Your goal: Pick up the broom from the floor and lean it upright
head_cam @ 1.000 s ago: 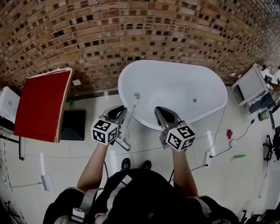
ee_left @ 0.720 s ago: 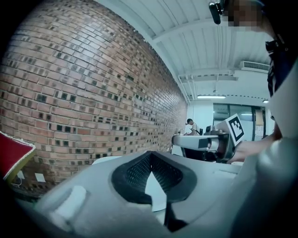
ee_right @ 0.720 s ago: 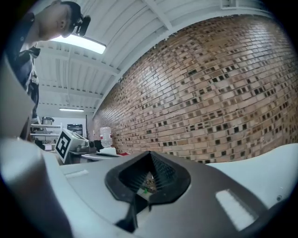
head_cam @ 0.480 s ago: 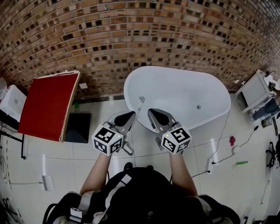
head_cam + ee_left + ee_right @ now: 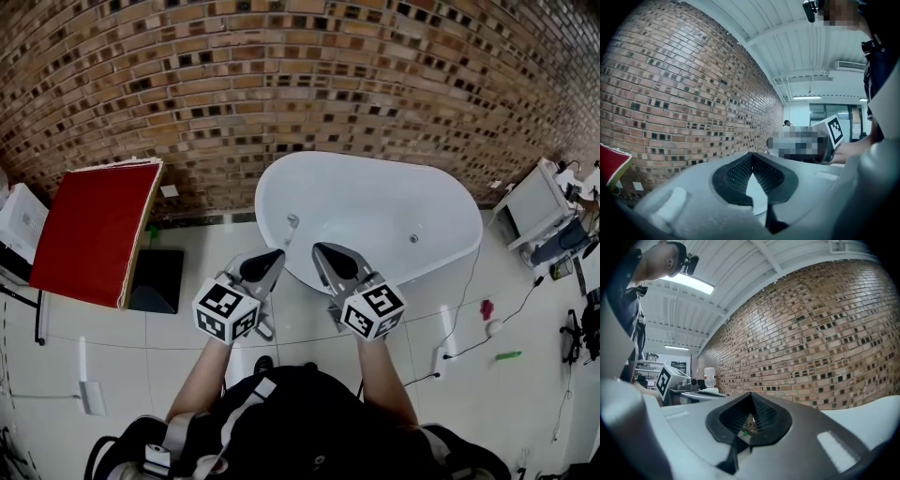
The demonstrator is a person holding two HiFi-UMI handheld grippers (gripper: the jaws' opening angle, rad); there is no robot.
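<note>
The broom stands leaning against the white bathtub (image 5: 441,258): its thin pale handle (image 5: 290,228) rests on the tub's left rim and its foot (image 5: 266,328) is on the tiled floor. My left gripper (image 5: 276,256) hangs just in front of the handle, apart from it, shut and empty. In the left gripper view the left gripper (image 5: 751,155) shows its pads meeting with nothing between them. My right gripper (image 5: 322,250) is beside it over the tub's near rim, also shut and empty, and the right gripper (image 5: 751,395) points level at the brick wall.
A brick wall (image 5: 309,84) runs behind the tub. A red board (image 5: 89,230) leans at the left above a black mat (image 5: 157,278). A white cabinet (image 5: 532,202), cables, a power strip (image 5: 437,361) and small items lie at the right.
The left gripper's jaws, parted by the broom handle a second ago, have shut and come off it. Both grippers have risen a little and drawn closer together.
</note>
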